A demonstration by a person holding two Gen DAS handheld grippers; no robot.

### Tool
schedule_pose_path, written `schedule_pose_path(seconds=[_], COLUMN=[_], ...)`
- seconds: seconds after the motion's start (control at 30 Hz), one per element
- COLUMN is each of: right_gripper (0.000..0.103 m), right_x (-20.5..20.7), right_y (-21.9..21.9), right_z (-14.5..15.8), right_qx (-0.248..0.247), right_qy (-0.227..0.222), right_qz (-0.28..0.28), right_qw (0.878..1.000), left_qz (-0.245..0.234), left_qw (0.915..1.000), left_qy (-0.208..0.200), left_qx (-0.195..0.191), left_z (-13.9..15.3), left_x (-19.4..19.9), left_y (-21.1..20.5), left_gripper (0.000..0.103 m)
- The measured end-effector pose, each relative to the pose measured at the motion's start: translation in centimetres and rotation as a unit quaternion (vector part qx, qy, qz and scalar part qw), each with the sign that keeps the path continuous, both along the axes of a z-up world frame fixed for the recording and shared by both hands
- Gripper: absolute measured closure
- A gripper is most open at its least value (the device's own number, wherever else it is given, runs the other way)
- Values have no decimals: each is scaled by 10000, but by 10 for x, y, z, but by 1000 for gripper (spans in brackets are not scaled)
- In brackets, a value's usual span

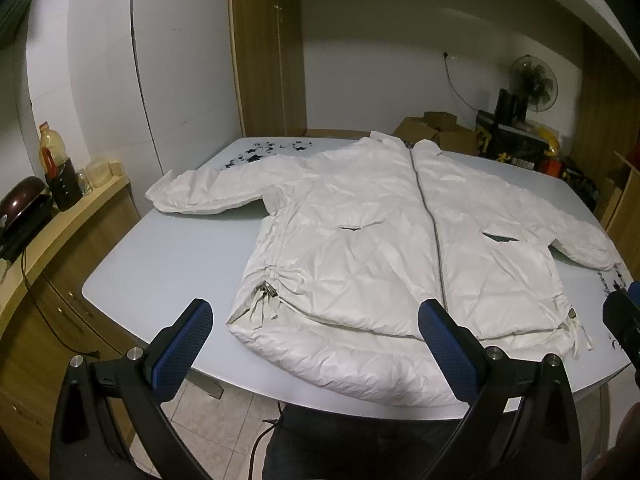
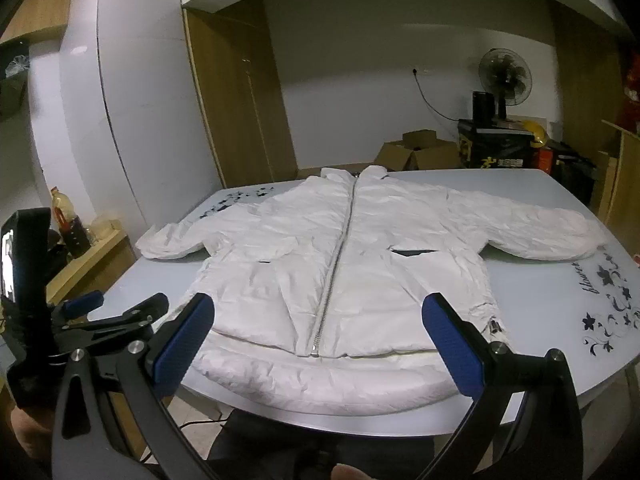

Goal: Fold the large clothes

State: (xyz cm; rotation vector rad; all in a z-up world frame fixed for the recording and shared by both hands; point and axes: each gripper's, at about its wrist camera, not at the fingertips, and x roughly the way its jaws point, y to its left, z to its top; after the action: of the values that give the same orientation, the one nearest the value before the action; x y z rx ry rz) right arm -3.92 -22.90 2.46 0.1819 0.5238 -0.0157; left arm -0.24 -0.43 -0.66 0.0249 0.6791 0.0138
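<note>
**Flat on the table, a white jacket between two spread claws**

Broadly, the table (image 1: 168, 256) carries everything: a pale blue top with black flower prints at its far left corner and along its right edge. Spread face up across most of it lies the jacket (image 2: 320, 256), zipped shut, collar toward the far edge, hem along the near edge and bulging slightly over it. Both sleeves stretch out sideways, one toward the left edge, one toward the right. Its zipper (image 2: 336, 264) runs down the middle from collar to hem.

Nearest the near edge, the left gripper (image 1: 316, 320) hangs above the hem's left part, fingers wide apart and holding nothing. Likewise the right gripper (image 2: 318, 316) hovers over the hem's middle, spread and empty.
</note>
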Motion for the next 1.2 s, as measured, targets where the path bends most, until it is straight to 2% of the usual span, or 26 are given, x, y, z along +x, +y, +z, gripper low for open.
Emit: schedule_pose_path(seconds=[1.2], right_gripper=[0], right_x=[1], right_y=[1], right_z=[-3], right_qx=[20], right_qy=[74], right_qz=[-1], right_qw=[10000], left_qz=[-8], left_qw=[10000], left_qy=[81], left_qx=[-15], left_z=[-2], left_x=[0], left_y=[3], left_gripper=[0])
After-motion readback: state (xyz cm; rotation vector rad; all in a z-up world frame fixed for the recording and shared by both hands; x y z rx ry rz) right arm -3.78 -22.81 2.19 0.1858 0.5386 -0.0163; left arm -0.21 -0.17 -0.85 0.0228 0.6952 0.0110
